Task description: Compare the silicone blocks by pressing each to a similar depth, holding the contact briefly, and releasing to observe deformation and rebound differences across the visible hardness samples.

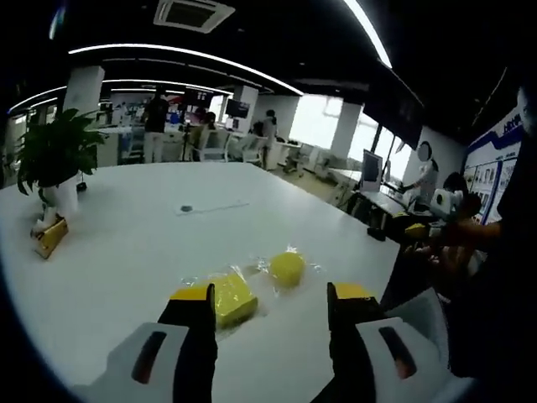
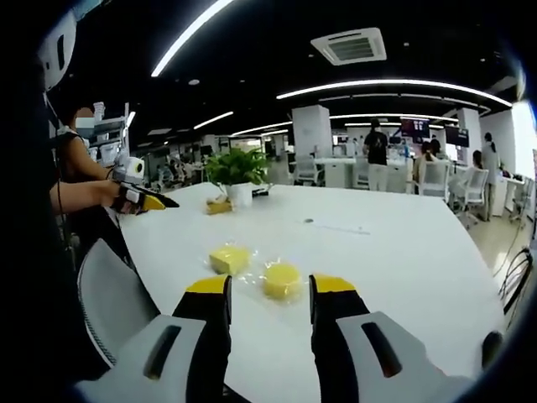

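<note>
On the big white counter (image 1: 126,252), two yellow silicone samples are laid out side by side, each sitting in a clear crinkly plastic wrap. The square yellow silicone block (image 1: 232,300) is seen just ahead of the left gripper (image 1: 270,304), close to its left jaw, and the round yellow silicone puck (image 1: 287,269) is parked right beside it, a little farther out. In the right gripper view the same pair is found in front of the right gripper (image 2: 270,295): the square block (image 2: 229,259) off to the left, the round puck (image 2: 281,280) roughly between the jaw tips but beyond them. Both sets of black, yellow-tipped jaws are spread wide with nothing pinched, and neither sample is being touched.

Farther back on the counter, a green potted plant in a white pot (image 1: 57,155) is placed near the edge, with a small yellow packet (image 1: 49,238) next to it. A thin dark cable with a round end (image 1: 210,206) is stretched out mid-counter. An open office with desks, chairs and a few standing people can be made out behind.
</note>
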`<state>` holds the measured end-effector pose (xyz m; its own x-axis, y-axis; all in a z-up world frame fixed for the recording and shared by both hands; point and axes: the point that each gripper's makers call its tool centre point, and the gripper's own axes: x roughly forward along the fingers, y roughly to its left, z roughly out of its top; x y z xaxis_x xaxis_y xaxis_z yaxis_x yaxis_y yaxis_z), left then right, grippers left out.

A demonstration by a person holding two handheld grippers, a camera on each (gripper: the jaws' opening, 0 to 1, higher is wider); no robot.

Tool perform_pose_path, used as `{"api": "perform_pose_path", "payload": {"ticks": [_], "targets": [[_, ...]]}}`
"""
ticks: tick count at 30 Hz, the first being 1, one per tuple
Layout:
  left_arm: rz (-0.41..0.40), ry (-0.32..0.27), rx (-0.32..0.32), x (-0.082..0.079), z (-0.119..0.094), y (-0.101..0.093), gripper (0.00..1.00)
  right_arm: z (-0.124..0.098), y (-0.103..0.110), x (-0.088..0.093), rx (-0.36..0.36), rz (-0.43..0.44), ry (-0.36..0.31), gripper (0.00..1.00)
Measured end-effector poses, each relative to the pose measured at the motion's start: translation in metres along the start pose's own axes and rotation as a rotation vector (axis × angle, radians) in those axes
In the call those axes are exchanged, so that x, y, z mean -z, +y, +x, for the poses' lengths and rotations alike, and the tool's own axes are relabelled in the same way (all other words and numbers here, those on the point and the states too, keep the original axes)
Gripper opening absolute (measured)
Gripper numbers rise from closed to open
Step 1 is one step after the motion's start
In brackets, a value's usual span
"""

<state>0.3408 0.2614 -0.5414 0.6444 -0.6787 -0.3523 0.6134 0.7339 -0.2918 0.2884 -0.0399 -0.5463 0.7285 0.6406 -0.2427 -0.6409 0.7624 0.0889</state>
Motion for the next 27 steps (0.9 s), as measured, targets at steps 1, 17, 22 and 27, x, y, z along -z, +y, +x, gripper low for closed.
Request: {"api": "perform_pose_path", "payload": {"ticks": [1,17,22,27], "targets": [[-0.002,-0.007,0.004,-0.005,0.006,-0.001,0.51,0.0,0.0,0.001,0.002,-0.003,0.005,0.32],[0.029,0.098,0.051,-0.027,0.078,0.01,0.5,0.001,-0.006,0.01,0.014,-0.022,0.048,0.32],[0.093,0.144,0.069,-0.027,0.101,0.011,0.47,0.003,-0.002,0.008,-0.006,-0.008,0.042,0.32],[0.05,0.182,0.135,-0.019,0.125,0.006,0.47,0.005,-0.005,0.008,0.005,-0.03,0.044,0.39]]}}
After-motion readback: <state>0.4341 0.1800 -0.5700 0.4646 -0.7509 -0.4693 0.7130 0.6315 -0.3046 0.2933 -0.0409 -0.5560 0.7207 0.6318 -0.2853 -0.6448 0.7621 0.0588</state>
